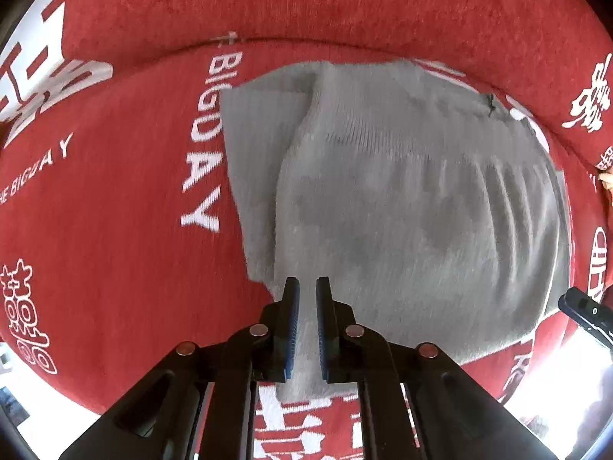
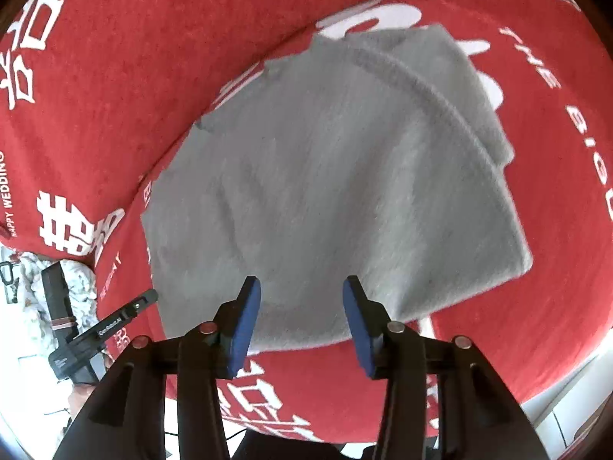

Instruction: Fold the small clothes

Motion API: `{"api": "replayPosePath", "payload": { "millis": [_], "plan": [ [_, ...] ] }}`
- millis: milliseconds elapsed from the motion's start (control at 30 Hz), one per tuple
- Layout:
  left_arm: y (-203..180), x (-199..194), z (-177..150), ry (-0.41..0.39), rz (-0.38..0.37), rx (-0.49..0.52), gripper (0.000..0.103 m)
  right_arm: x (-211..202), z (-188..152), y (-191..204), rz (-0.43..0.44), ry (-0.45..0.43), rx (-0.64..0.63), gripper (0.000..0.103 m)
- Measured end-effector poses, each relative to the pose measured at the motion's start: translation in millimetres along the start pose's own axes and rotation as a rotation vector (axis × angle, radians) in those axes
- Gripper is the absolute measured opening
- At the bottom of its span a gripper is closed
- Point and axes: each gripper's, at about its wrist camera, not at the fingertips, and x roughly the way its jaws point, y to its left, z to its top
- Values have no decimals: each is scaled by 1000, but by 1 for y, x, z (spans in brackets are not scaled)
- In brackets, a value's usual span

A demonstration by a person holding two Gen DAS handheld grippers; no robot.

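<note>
A grey knitted garment (image 1: 402,199) lies folded on a red cover, with one layer lapped over another along its left side. In the left wrist view my left gripper (image 1: 307,287) points down at the garment's near edge. Its blue pads are shut on a pinch of the grey knit, which rises up between them. The right wrist view shows the same garment (image 2: 325,191) from the other side. There my right gripper (image 2: 302,287) hovers over its near edge, open, with nothing between its pads (image 2: 245,318). The left gripper (image 2: 103,329) shows at the garment's left corner.
The red cover (image 1: 115,211) carries white lettering and characters and rises behind the garment into a second red surface (image 1: 306,4) beyond a seam. Pale floor and a patterned cloth (image 2: 34,287) lie past the near edge at the lower left of the right wrist view.
</note>
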Motion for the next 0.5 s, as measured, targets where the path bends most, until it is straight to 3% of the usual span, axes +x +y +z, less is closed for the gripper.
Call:
{"api": "replayPosePath", "payload": {
  "millis": [167,200,233,267,333,500],
  "plan": [
    [7,3,-11,9,-10,-24,10,12,-20,13,18,44,-13,51],
    [9,2,-13,2,-16,-34,14,15,-23,17,23,54,-14,52],
    [11,2,-15,0,-22,-46,55,18,-27,20,28,62,-16,55],
    [14,2,-16,2,-19,-63,103,21,-32,23,34,69,-18,56],
    [20,-4,-21,-36,2,-74,102,27,-40,30,48,84,-20,57],
    [21,-1,-23,-11,19,-53,102,41,-50,38,71,113,7,59]
  ]
}}
